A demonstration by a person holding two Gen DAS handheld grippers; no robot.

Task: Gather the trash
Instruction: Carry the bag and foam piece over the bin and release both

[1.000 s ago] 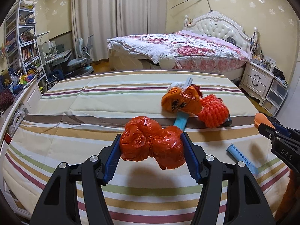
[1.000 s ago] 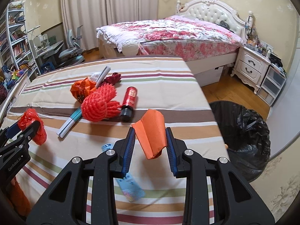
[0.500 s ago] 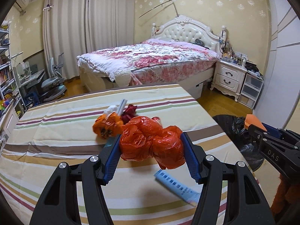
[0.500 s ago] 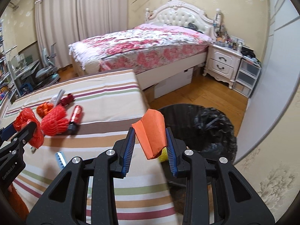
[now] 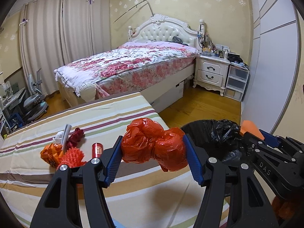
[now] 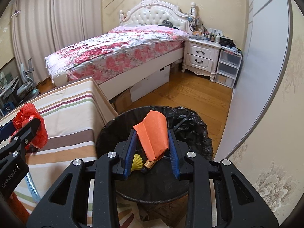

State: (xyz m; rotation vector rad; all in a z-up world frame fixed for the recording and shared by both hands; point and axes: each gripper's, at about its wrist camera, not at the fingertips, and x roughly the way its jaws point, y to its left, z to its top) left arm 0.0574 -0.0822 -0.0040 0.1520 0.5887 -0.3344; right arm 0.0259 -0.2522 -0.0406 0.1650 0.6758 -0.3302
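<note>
My left gripper [image 5: 153, 152] is shut on a crumpled red plastic bag [image 5: 152, 144] and holds it above the striped table's right edge; the bag also shows in the right wrist view [image 6: 30, 121]. My right gripper [image 6: 152, 138] is shut on a folded orange paper [image 6: 153, 134] and holds it over the black-lined trash bin [image 6: 190, 125]. The bin [image 5: 209, 131] stands on the floor right of the table. A yellow ball [image 6: 136, 161] and a brown tube [image 6: 150, 164] lie inside it.
On the striped table [image 5: 95, 117] lie an orange wrapper [image 5: 49, 152], a red mesh ball [image 5: 74, 156], a red can [image 5: 97, 149], a dark red scrap [image 5: 76, 135] and a white tube [image 5: 65, 135]. A bed [image 5: 129, 64], nightstand [image 5: 210, 74] and wardrobe stand beyond.
Both grippers swung right from over the table toward the bin. The right one now holds the orange paper above the bin's opening. Both grips are unchanged.
</note>
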